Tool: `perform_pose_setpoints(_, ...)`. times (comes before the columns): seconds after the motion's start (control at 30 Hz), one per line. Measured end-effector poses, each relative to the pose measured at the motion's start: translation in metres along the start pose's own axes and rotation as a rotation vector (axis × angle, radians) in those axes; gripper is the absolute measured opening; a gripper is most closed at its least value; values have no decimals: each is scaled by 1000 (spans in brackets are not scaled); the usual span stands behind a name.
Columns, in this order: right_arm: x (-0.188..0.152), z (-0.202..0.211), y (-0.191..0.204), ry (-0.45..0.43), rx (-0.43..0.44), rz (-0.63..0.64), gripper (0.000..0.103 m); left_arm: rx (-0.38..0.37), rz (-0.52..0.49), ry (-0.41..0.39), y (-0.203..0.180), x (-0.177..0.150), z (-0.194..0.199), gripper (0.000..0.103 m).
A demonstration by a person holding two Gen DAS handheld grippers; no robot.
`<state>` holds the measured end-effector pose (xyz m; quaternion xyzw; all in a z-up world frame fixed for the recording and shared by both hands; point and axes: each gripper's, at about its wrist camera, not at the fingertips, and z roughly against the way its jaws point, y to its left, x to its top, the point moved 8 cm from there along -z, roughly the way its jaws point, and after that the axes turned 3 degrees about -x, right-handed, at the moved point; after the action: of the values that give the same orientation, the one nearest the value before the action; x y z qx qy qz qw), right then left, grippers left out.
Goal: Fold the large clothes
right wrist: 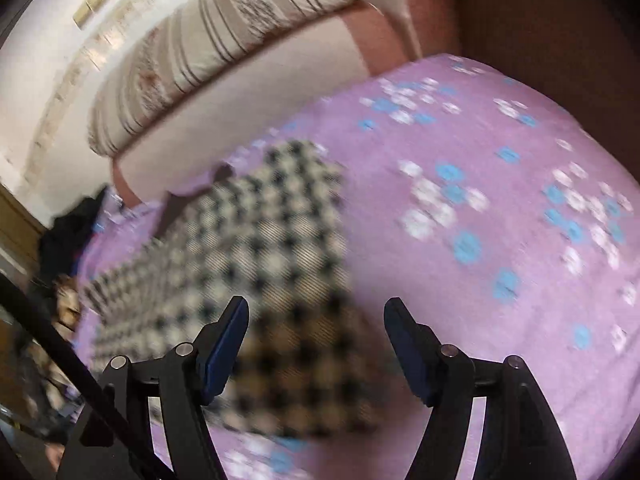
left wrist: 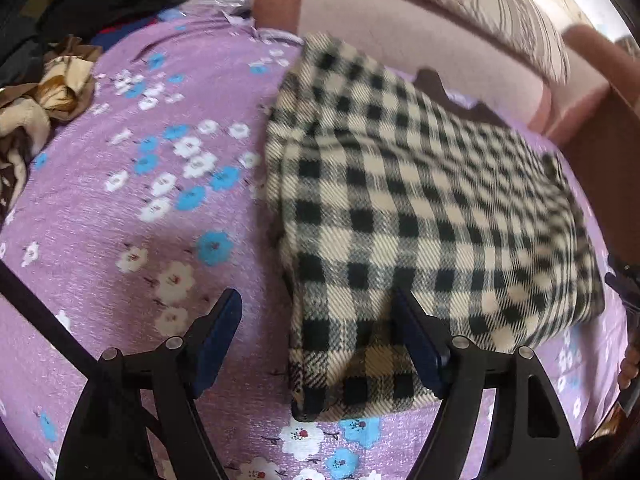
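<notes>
A black and cream checked garment (left wrist: 400, 208) lies folded into a rough rectangle on the purple flowered bed sheet (left wrist: 120, 200). My left gripper (left wrist: 316, 308) is open and empty above the garment's near left corner; its right finger (left wrist: 416, 332) is over the cloth. In the right wrist view the same checked garment (right wrist: 248, 264) is blurred. My right gripper (right wrist: 316, 316) is open and empty above its near right corner.
A pile of crumpled tan and brown clothes (left wrist: 44, 96) and dark clothes (left wrist: 104, 4) lie at the far left of the bed. A pink bolster (left wrist: 420, 40) and a striped pillow (right wrist: 224, 36) lie along the far side. A brown bed frame (left wrist: 600, 148) is at the right.
</notes>
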<state>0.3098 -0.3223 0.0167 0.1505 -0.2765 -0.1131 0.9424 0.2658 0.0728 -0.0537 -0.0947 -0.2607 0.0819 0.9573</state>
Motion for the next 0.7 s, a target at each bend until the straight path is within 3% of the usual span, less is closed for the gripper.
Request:
perform_pose_setpoints(0.07,-15,-8,-14,36,-32,15,75,-23,-7,16,-5,-3,-4,75)
perform_pose_setpoints(0.1,-23,-16,-20,61,-36,18,75,-24,-21,17,-7,-3,-4,53)
perform_pose_setpoints(0.13,-28,-21,-23,78,-27,13,75,-36,-37,32,-12,-5,-4,21)
perform_pose_setpoints(0.2,-33,-24,-23,63,14,5,74,-24,-45,43,-14,-2,-1,11)
perform_pose_setpoints(0.23,-33,-23,-20,60,45,7,48,-28,-43,38,-15,1,3,9)
perform_pose_setpoints(0.27,-35,-25,-10,103,145,-6,7,-30,-31,30,-14,6,9,9)
perform_pose_setpoints(0.3,-38,-27,-4,138,189,-21,6,-38,-16,18,-12,11,18,8)
perform_pose_setpoints(0.4,-35,-17,-1,121,155,19,6,-50,-3,-29,-10,25,43,7)
perform_pose_setpoints(0.5,-35,2,-7,110,144,18,5,-10,-42,-52,-11,26,61,7)
perform_pose_setpoints(0.7,-58,8,-26,157,104,16,5,100,-61,32,0,8,36,7)
